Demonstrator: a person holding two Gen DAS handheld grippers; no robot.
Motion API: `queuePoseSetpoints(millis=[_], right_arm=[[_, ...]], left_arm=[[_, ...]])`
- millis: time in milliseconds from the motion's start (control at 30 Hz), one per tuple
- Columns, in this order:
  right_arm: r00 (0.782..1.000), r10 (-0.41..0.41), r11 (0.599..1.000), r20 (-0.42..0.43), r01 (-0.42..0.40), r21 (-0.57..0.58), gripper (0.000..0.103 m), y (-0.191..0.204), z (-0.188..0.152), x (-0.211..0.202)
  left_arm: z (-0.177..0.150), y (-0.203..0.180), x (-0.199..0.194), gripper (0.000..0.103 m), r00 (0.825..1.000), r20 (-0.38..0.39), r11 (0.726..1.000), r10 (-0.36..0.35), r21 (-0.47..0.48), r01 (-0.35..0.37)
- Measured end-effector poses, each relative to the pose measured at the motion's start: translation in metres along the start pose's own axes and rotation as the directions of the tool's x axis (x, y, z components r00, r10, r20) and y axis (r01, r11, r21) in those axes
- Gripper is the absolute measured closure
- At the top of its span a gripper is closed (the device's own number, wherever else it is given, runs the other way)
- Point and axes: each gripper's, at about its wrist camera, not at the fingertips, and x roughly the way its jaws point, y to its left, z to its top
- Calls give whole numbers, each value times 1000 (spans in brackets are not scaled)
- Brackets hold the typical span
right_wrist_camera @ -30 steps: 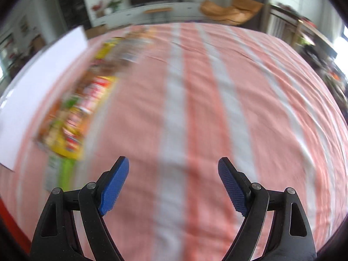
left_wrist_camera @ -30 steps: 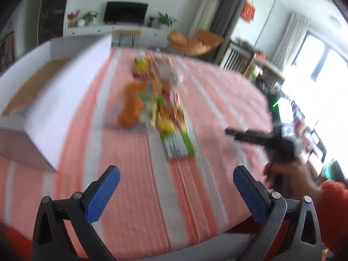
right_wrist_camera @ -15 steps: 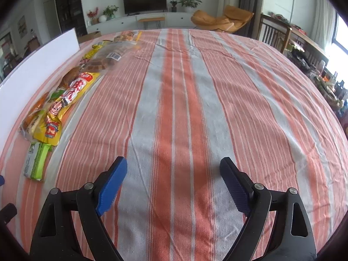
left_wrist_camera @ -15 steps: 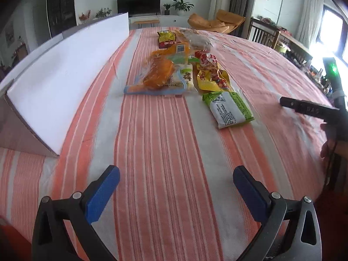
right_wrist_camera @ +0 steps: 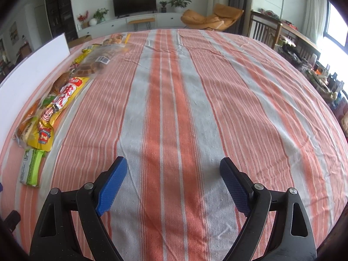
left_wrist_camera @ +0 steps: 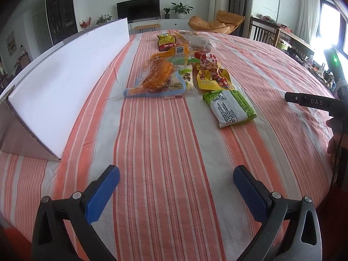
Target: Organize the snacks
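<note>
We see the snacks [left_wrist_camera: 184, 65] lying in a long row on the striped cloth [left_wrist_camera: 163, 152], running away from us toward the far side of the table. The closest one is a green pack [left_wrist_camera: 229, 107] with white print on it, lying flat and a bit off from the rest. Just behind it sits a yellow bag [left_wrist_camera: 212, 74] with red writing. Beside that, on the left, is an orange snack [left_wrist_camera: 157, 76] in a clear bag with a blue edge, and it lies partly on a white pack [left_wrist_camera: 188, 80]. More bags lie farther back, but they are too small for us to tell what they are. To the left of the row stands a big white box [left_wrist_camera: 65, 80] with its flap leaning out, near the snacks but not touching them. Our left gripper [left_wrist_camera: 176, 193] is low over the cloth, in front of the row, with its blue pads spread wide and nothing between them. Our right gripper [right_wrist_camera: 173, 184] is over bare cloth well to the right of the row, and its blue pads are spread wide too, with nothing between them. Far behind the table we can see a TV [right_wrist_camera: 134, 2], some plants and an orange chair [right_wrist_camera: 208, 18].
</note>
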Motion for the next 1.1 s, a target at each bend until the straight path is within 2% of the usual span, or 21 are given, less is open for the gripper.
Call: queuePoseSetpoints(millis=[533,1100], right_arm=[[1000,0,1000,0,0,1,14,0,0,1],[1000,-4,1000,1,4,8,14,-1,0,1]], left_arm=[[2,0,0,0,1000,-4,1000,-5,12,6],[-2,8,-3,0,998,-63,999,-17,28,19]])
